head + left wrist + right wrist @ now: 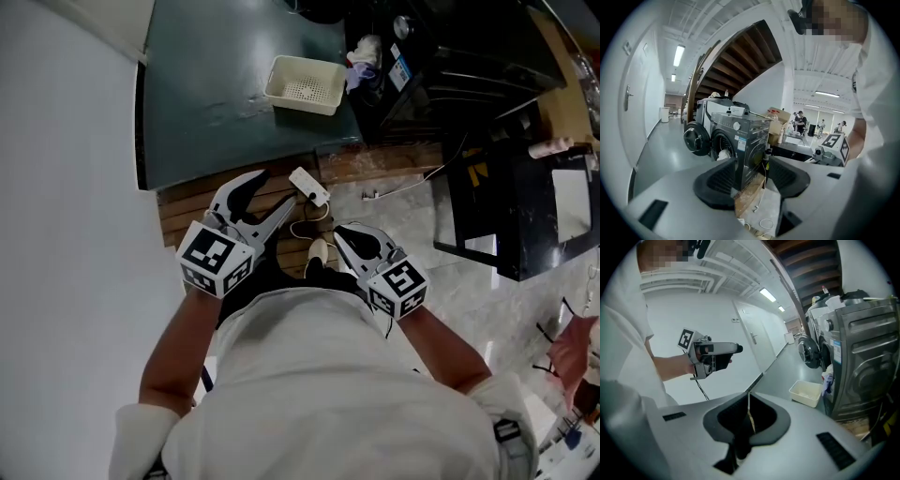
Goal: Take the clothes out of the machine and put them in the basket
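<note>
Left claw (275, 190): about half open, with nothing between its two jaws. A hand holds it up close to the person's white shirt (328, 375).
Right claw (341, 232): its jaws are closed together so only a thin slit shows, and it holds nothing. It sits just beside the left claw, also close to the shirt.
Machine (743, 140): a dark grey washer, well ahead of both claws. The left claw looks right at it through the gap between its jaws. From the right claw it stands ahead and off to the right.
Door (696, 138): round and swung wide open, on the left side of the machine as the left claw sees it.
Clothes (828, 380): a pale bundle in the round hole of the machine, with some hanging over the edge. It is far ahead of both claws, and neither claw touches it.
Basket (806, 393): cream white, and you can see the little holes in its bottom. It stands on the floor (216, 94) just beside the machine's open front, under the hanging clothes. It is well ahead of both claws.
Plug strip (309, 187): white, with a cord. It lies on wooden boards just past the tips of the left claw in the head view.
</note>
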Action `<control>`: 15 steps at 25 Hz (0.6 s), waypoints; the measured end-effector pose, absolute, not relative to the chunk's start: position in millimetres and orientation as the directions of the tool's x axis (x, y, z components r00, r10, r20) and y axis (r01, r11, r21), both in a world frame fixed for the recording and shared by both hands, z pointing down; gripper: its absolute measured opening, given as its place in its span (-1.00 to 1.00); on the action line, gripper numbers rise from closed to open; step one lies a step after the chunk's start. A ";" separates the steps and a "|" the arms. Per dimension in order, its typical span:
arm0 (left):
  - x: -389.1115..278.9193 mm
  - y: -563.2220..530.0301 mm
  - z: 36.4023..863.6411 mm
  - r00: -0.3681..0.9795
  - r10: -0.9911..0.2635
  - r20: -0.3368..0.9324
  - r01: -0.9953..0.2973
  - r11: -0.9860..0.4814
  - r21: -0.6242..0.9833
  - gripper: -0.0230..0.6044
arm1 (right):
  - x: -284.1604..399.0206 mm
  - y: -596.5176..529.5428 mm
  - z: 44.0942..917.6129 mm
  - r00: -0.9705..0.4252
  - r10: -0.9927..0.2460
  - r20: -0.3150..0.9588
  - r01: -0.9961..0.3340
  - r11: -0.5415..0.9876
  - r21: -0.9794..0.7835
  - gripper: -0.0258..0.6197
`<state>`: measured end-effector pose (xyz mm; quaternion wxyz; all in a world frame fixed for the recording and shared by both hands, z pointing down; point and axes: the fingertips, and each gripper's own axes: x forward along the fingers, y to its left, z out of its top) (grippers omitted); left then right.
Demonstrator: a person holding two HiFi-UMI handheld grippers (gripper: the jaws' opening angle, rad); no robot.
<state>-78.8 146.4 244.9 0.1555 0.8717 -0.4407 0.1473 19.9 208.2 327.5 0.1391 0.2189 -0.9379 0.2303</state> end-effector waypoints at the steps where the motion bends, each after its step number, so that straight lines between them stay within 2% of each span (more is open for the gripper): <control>1: -73.7 139.1 243.3 0.581 -0.711 0.397 -0.803 -0.580 0.137 -0.22 | 22.7 205.9 326.1 -0.861 -0.361 0.358 -0.486 0.790 -0.374 -0.86; 15: -44.5 -0.7 284.3 0.726 -0.549 0.414 -0.656 -0.733 0.177 -0.22 | 41.2 141.4 337.6 -0.732 -0.546 0.408 -0.681 0.617 -0.395 -0.86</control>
